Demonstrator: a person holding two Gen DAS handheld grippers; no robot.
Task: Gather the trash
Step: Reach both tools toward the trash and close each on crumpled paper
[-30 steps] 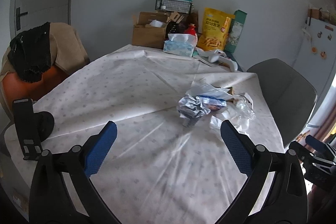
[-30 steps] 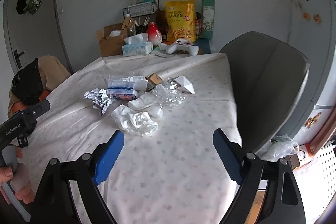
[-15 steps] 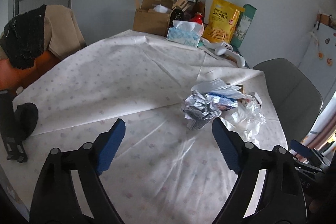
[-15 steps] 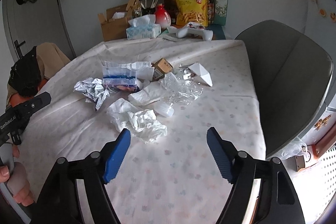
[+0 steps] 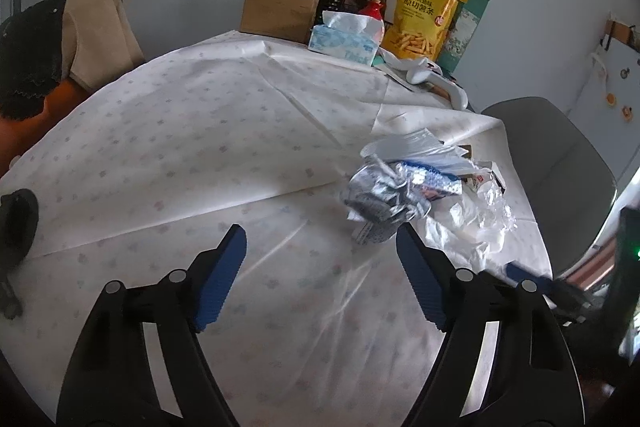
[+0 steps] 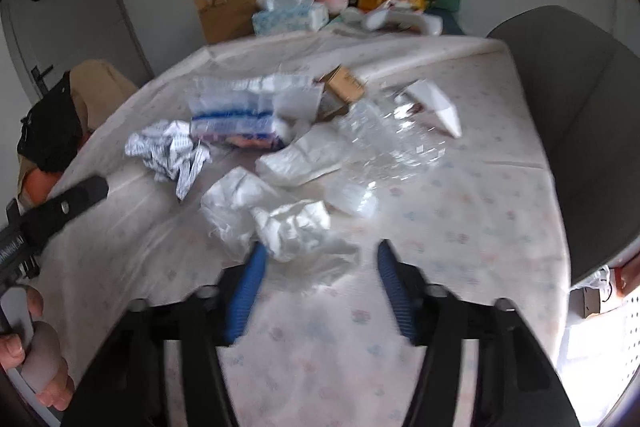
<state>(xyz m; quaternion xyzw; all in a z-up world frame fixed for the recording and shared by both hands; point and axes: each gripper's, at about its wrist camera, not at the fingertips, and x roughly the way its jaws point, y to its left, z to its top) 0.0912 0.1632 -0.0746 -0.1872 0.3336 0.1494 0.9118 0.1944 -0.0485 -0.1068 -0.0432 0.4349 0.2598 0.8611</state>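
Nothing collected yet: foil wrapper (image 5: pixel 380 199), white wad (image 6: pixel 292 227), clear film (image 6: pixel 384 143) loose on tablecloth (image 5: pixel 200 131). Right gripper (image 6: pixel 318 261) closing around wad, unpinched; left gripper (image 5: pixel 320 247) closing, empty.

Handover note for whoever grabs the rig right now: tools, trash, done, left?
Left tool: closing, nothing between its pads, short of the crumpled foil wrapper.
Right tool: closing around the white plastic bag, pads not yet pressing.
Trash: all in one pile on the tablecloth, including the clear plastic sheet and blue-striped packet.
Done: nothing collected.
Left: everything; no bin in view.
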